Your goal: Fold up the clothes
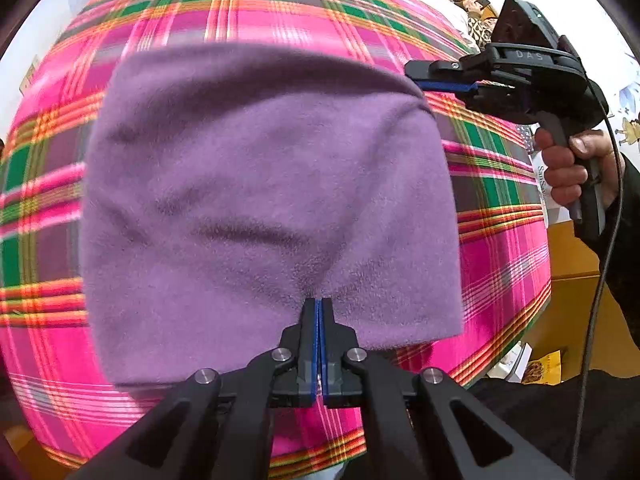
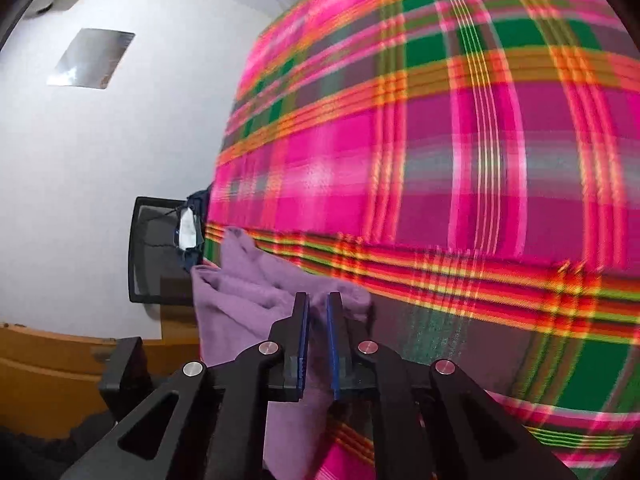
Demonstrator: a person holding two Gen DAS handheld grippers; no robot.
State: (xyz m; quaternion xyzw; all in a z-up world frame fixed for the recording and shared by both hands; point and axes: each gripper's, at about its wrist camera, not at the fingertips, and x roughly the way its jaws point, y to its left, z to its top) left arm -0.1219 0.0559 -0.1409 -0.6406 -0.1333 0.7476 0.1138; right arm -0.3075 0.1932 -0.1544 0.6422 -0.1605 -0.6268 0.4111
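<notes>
A: Where does the purple garment lie?

B: Flat on the plaid-covered desk, filling the middle of the left view, its near hem at 6 o'clock.

A: The left tool?

B: Pressed together, pinching that hem, probably to lift it for a fold.

A: The right tool?

B: At 2 o'clock, by the far corner. Its own view shows the fingers slightly spread with purple cloth between them; whether they grip is unclear.

Both fisheye views are brightly, evenly lit. Straight stripes of the plaid cloth are bowed toward dark corners, and smeared by blur in the right view.
</notes>
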